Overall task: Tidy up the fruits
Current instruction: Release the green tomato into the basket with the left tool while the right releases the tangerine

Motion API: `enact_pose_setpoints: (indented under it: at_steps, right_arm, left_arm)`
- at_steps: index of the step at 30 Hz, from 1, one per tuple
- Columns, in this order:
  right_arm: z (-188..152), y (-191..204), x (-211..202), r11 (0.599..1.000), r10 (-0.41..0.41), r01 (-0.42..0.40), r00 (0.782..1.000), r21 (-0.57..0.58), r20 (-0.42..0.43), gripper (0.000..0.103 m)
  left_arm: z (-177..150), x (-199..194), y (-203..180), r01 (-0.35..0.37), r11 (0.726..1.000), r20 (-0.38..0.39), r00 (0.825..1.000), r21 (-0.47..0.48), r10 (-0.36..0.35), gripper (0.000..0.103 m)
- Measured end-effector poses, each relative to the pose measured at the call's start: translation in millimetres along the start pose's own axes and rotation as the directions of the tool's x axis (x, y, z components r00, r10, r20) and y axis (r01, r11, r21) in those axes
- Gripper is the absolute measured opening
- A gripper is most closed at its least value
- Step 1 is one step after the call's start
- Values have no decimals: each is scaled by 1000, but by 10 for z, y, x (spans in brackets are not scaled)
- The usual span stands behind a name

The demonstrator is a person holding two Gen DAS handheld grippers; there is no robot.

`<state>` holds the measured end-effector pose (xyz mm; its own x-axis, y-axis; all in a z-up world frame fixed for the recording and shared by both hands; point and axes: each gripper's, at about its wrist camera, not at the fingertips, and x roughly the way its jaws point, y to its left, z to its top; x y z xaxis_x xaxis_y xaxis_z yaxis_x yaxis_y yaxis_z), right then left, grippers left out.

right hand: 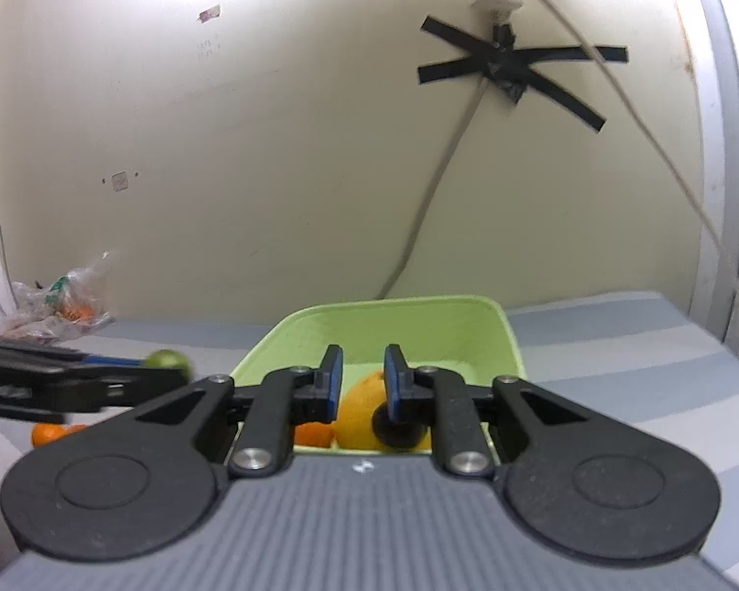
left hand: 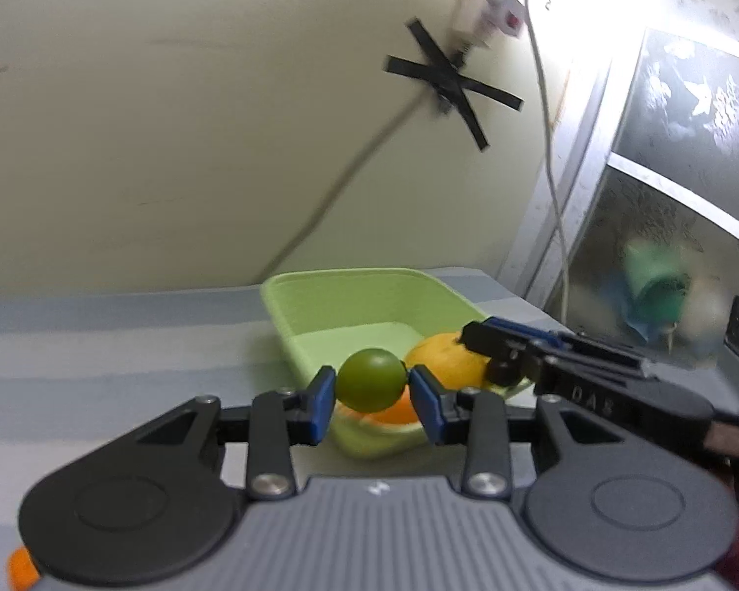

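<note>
Above the near rim of the light green tray [left hand: 320, 290], the left gripper [left hand: 372, 394] has its fingers clamped on a green fruit [left hand: 372, 378]. The right gripper [right hand: 362, 384] hangs over the tray's yellow fruit [right hand: 357, 409], fingers together, empty.

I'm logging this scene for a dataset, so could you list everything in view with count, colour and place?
Lime: one, green, held between the left gripper's pads.
Tub: one, light green, on the striped cloth.
Yellow fruit: one, in the tub.
Oranges: one in the tub, one on the cloth left of it.
Plastic bag: one, clear, far left by the wall.
Tape: black strips crossed on the wall.
Cables: pale, hanging down the wall.
Left gripper: shut on the lime.
Right gripper: shut, empty, over the tub.
</note>
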<state>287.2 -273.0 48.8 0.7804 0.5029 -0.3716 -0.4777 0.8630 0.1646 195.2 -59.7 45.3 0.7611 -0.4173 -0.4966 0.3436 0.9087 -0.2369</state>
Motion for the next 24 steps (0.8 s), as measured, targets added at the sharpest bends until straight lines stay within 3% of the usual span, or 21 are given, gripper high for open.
enact_pose_setpoints:
  at_steps: [3,6,10,13,16,21,24]
  right_arm:
    - [4,-92,-11,999,-4,4,1000,48,4,22]
    - [37,-141,-59,995,-17,15,999,95,28,22]
    - [61,-176,-84,991,-27,21,998,133,48,22]
    - [64,-168,-114,990,-19,10,998,140,64,22]
    - [67,-128,-172,990,34,-46,995,135,92,22]
    - [44,75,-192,988,138,-143,988,65,72,22]
    - [3,241,-187,973,229,-229,973,32,7,24]
  left_arm:
    - [39,202,-117,-30,998,-17,999,54,31,37]
    - [56,365,-146,-94,992,-32,995,82,96,49]
    - [101,256,-101,-123,990,-15,992,74,124,52]
    - [121,-161,77,-161,986,61,986,49,158,52]
    - [49,-676,421,-225,973,115,966,-53,230,52]
    - [-341,-1325,828,-332,924,107,928,-190,356,50]
    - [-606,-1517,838,-339,918,82,929,-208,362,49]
